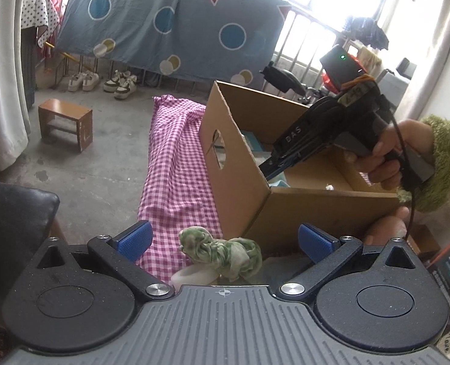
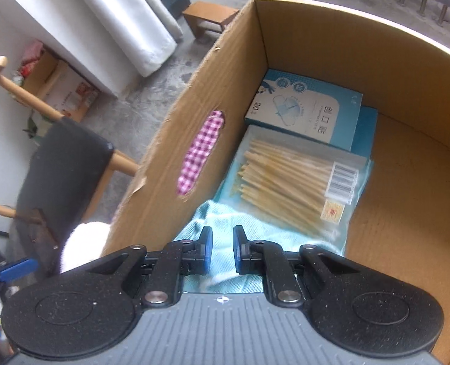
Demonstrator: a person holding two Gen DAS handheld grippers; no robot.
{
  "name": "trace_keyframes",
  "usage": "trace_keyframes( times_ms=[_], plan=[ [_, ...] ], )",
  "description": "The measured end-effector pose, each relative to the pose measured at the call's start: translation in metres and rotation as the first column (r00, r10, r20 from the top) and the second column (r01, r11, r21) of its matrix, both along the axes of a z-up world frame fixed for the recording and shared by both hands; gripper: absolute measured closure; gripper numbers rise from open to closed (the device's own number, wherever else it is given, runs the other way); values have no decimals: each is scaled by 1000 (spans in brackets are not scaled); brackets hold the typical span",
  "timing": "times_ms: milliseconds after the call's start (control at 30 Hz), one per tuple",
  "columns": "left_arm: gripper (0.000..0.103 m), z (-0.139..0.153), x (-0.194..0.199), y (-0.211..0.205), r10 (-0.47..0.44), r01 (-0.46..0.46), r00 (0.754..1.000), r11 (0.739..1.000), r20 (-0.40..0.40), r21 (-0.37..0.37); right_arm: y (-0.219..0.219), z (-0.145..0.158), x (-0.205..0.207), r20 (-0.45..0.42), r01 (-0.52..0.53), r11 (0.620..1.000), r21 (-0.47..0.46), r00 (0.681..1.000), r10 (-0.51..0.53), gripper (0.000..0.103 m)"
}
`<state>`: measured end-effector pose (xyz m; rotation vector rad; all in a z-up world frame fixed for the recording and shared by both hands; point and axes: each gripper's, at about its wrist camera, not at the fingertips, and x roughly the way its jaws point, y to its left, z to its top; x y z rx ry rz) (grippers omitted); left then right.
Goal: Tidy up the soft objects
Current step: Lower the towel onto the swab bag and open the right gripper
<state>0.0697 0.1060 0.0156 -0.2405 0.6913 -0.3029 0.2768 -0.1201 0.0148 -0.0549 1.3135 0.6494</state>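
Observation:
A knotted green-and-white cloth (image 1: 225,252) lies on the pink checked cloth (image 1: 176,158) beside the cardboard box (image 1: 234,158). My left gripper (image 1: 223,237) hovers just over it, open wide, its blue pads (image 1: 133,240) on either side and apart from it. My right gripper (image 2: 222,243) is inside the box (image 2: 331,45), pointing down over a light blue cloth (image 2: 255,231). Its jaws are nearly together with nothing between them. In the left wrist view the right gripper (image 1: 269,168) dips into the box, held by a hand in a green fuzzy sleeve.
The box also holds a bag of pale sticks (image 2: 288,182) and a blue plaster packet (image 2: 310,112). A white object (image 1: 191,275) lies by the green cloth. A black chair (image 1: 12,222) stands at the left, with a wooden stool (image 1: 65,123) and shoes (image 1: 121,85) on the floor behind.

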Motion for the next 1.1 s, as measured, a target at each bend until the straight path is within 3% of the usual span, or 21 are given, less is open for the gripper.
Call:
trace_keyframes(
  times_ms=[100,233,400,633,800,1100],
  plan=[
    [0,0,-3,-4,1,-1,1000,1000,10,18,1,1,-6,-25,-27,1000,9,999,27,79],
    [0,0,-5,-6,-5,4,1000,1000,6,17,27,-25,-4,-67,-78,996,-35,995,75,55],
    [0,-1,-5,-6,1,0,1000,1000,-7,27,21,-38,5,-131,-34,999,-32,991,29,55],
    [0,-10,-3,-3,-3,3,999,1000,-42,4,-11,-18,-2,-67,37,999,-10,997,-37,54],
    [0,-8,-4,-8,-25,25,999,1000,-30,12,-20,-46,2,-123,76,993,-93,989,-87,53],
    [0,-6,-6,-4,-6,6,1000,1000,-23,3,-34,-3,-25,11,106,994,12,994,-106,53]
  ],
)
